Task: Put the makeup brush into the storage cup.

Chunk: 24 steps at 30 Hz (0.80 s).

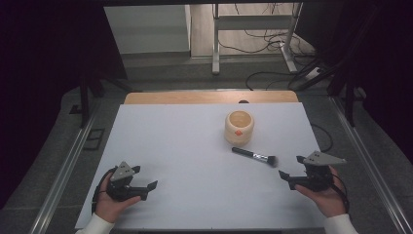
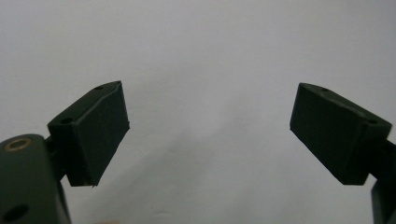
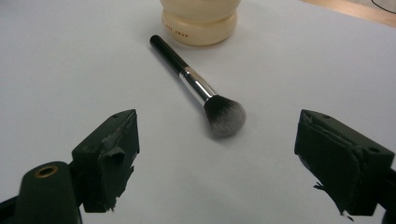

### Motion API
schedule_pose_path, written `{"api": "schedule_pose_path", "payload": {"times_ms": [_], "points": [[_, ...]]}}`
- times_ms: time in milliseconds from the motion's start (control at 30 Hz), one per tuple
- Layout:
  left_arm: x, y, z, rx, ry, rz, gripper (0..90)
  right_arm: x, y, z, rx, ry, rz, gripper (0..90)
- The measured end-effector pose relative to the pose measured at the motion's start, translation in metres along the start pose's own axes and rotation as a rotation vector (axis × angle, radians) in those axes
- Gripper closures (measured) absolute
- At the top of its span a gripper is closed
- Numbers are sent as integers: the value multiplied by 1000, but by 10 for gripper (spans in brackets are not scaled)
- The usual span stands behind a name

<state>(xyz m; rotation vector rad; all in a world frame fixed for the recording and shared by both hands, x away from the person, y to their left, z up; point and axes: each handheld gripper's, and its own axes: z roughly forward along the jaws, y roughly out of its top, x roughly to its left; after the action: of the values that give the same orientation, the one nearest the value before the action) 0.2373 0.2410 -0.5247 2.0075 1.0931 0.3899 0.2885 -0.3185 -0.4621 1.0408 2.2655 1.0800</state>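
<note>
The right gripper [image 3: 217, 154] has its jaws spread wide and holds nothing. In the right gripper view the brush [image 3: 196, 84] lies on the table just ahead of the gap between them, clear of both jaws. Its dark, grey-tipped bristle head points toward the gripper, then comes a silver ferrule, then a black handle that runs away toward the jar [image 3: 200, 21]. The handle's far end lies just short of the jar's base; whether it touches I cannot tell.

In the high view the right gripper [image 1: 291, 167] sits to the near right of the jar [image 1: 239, 127], held in the person's right hand [image 1: 325, 195], with the brush [image 1: 254, 156] lying flat between the jar and the gripper, bristles on the gripper's side. The jar is a squat, cream-coloured pot standing upright with its mouth open, an orange mark on its near side.

The left gripper [image 2: 210, 135] also has its jaws spread apart and empty, with bare white table [image 2: 210, 46] between and beyond them. In the high view the left gripper [image 1: 145, 178] rests in the left hand [image 1: 111, 204] well to the near left of the jar, far from the brush.
</note>
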Motion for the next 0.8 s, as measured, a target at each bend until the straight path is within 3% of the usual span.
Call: {"api": "schedule_pose_path", "payload": {"times_ms": [800], "points": [[0, 0, 1, 8, 3, -1, 124, 4, 29, 17, 66, 23, -80, 127]]}}
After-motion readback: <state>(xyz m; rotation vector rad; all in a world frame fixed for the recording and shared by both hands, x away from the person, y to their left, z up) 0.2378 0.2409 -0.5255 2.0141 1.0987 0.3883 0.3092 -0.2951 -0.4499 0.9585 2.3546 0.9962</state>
